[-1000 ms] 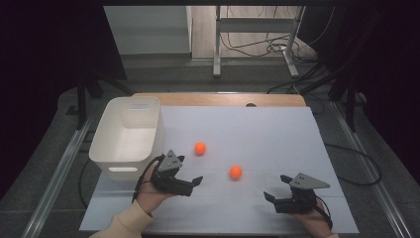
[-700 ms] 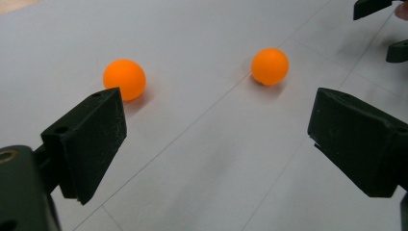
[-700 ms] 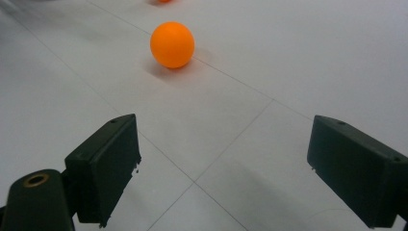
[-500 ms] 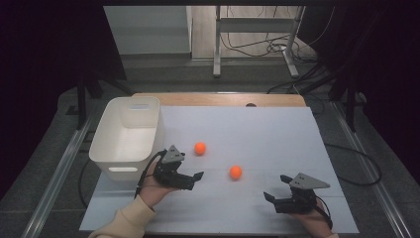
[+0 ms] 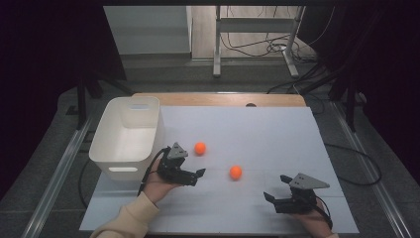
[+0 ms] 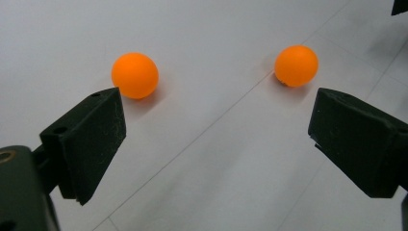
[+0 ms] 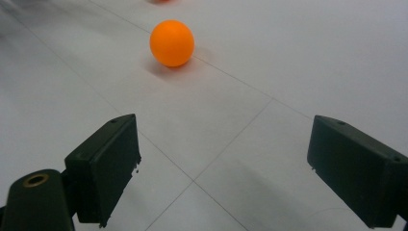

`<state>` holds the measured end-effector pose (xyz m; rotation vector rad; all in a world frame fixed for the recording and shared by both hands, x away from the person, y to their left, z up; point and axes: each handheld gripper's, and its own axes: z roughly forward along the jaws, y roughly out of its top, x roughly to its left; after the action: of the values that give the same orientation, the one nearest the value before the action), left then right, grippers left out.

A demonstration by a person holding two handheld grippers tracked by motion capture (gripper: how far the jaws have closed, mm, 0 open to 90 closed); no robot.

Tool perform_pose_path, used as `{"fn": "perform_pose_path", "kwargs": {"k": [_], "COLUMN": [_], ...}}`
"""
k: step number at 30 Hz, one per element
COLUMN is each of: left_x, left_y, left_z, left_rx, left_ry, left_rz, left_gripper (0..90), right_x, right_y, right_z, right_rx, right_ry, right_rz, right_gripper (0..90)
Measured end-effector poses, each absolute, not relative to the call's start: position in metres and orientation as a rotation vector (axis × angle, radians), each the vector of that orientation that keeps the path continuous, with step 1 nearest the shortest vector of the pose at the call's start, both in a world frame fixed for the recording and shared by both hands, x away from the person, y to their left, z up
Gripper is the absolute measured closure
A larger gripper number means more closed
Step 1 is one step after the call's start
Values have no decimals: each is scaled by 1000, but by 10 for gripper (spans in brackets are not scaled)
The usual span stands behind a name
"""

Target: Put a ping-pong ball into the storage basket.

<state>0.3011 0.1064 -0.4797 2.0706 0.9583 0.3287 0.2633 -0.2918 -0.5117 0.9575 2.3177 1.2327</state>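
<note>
Beside the white bin [image 5: 124, 144], the left gripper [image 5: 197, 174] has edged forward, jaws wide and empty, probably toward the nearer orange ball [image 5: 200, 148].

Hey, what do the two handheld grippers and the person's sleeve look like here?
Both are black. The left gripper and right gripper each carry a grey three-cornered plate on top and trail a black cable. Their jaws are blocky black pads. The left arm wears a cream sleeve.
</note>
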Motion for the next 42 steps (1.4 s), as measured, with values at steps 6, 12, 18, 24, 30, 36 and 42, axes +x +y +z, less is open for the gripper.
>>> {"fn": "perform_pose_path", "kwargs": {"k": [6,12,18,24,30,36,42], "left_x": [308,315,321,328,334,341,347], "left_y": [102,98,97,97,95,93,89], "left_z": [-478,-480,-483,-485,-486,-483,-484], "left_rx": [2070,2076,2080,2090,2094,2086,2099], "left_ry": [972,985,1004,1029,1045,1052,1059], "left_rz": [339,336,331,335,334,338,343], "left_gripper": [73,74,79,79,79,80,80], "right_x": [264,264,264,264,264,264,264], "right_y": [-292,-292,-292,-292,-292,-292,-292], "right_z": [-512,-512,-513,-513,-513,-513,-513], "right_rx": [957,956,959,956,959,959,959], "right_ry": [2319,2321,2323,2326,2326,2325,2326], "right_rz": [1232,1231,1227,1223,1217,1220,1221], "right_gripper": [115,115,115,115,115,115,115]}}
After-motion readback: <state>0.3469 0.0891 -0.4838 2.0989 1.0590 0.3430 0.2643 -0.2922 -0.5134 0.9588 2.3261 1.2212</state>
